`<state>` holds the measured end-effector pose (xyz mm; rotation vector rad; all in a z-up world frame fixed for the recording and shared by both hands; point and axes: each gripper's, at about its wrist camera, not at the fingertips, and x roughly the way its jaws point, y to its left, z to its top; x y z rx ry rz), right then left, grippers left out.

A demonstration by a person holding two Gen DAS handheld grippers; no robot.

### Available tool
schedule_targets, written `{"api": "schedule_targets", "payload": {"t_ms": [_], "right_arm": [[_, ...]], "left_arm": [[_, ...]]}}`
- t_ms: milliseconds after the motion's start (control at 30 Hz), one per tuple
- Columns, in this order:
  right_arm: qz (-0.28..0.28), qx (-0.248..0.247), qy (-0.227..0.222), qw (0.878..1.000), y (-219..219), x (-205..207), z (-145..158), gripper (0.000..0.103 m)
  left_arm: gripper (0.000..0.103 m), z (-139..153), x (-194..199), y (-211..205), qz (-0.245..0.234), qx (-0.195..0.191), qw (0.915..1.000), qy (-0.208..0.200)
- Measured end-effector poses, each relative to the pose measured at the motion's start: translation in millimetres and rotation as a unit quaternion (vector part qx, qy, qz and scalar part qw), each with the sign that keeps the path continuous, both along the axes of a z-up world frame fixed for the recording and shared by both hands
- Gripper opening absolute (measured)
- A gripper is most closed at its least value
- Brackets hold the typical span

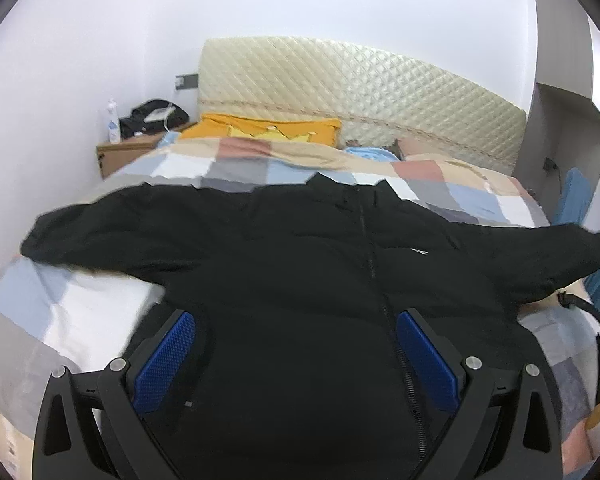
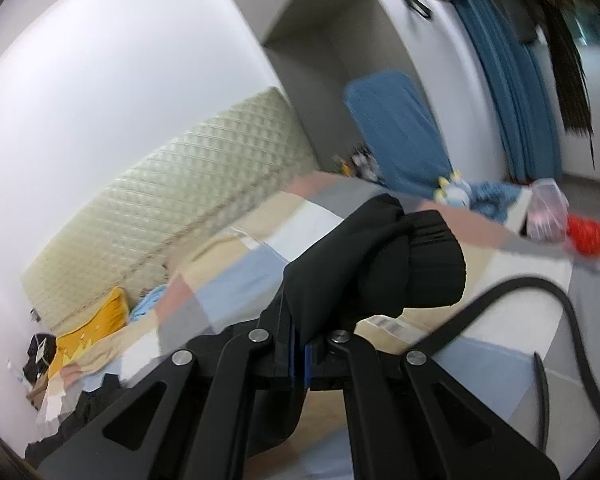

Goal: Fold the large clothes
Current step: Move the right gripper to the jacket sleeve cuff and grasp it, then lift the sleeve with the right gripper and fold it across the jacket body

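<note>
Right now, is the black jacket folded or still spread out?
Spread out. The black jacket lies front-up on the patchwork bedspread, both sleeves extended sideways. The right gripper has its jaws shut on one sleeve cuff.

Left tool (image 1: 296, 354) spread wide; right tool (image 2: 300, 354) clamped on fabric.

Setting, as I read it from both wrist cameras: a home bedroom. Evidence I can list: bed with patchwork checked duvet (image 1: 236, 164); cream quilted headboard (image 1: 340, 92) against a white wall; yellow pillow (image 1: 268, 128) at the head; wooden bedside table (image 1: 124, 152) carrying a white bottle (image 1: 113, 122) and a black bag; grey built-in wardrobe (image 1: 560, 80); blue curtain (image 2: 512, 92); a stuffed toy (image 2: 456, 192) and red ball (image 2: 586, 236) beyond the bed.
</note>
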<state>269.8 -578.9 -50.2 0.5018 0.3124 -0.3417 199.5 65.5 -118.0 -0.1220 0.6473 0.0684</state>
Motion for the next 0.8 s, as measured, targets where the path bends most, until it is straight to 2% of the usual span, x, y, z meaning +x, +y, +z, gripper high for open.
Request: {"api": "schedule_targets", "payload": {"t_ms": [133,300,433,633,800], "right_arm": [[0.021,-0.046,-0.010,0.999,41.2,-0.6,50.8,0.003],[0.056,-0.082,-0.031,0.995,106.3,-1.7,107.3,0.003],[0.090,-0.136,-0.050,0.985,182.2,-0.5,141.4,0.003],[0.171,-0.186,-0.075,0.965,292.9,6.7,163.1,0.003],[0.241,-0.207,-0.080,0.945,382.1,10.0,152.1,0.003]], "left_arm": [[0.102,5.9,-2.1,10.8,0.008,0.016,0.9998,-0.007],[0.102,9.3,-7.3,23.9,0.009,0.010,0.9999,-0.008],[0.102,9.3,-15.0,29.1,0.013,0.028,0.9994,-0.016],[0.102,7.8,-21.4,42.1,0.025,0.034,0.9989,-0.018],[0.102,9.4,-22.4,63.0,0.040,0.008,0.9989,-0.024]]}}
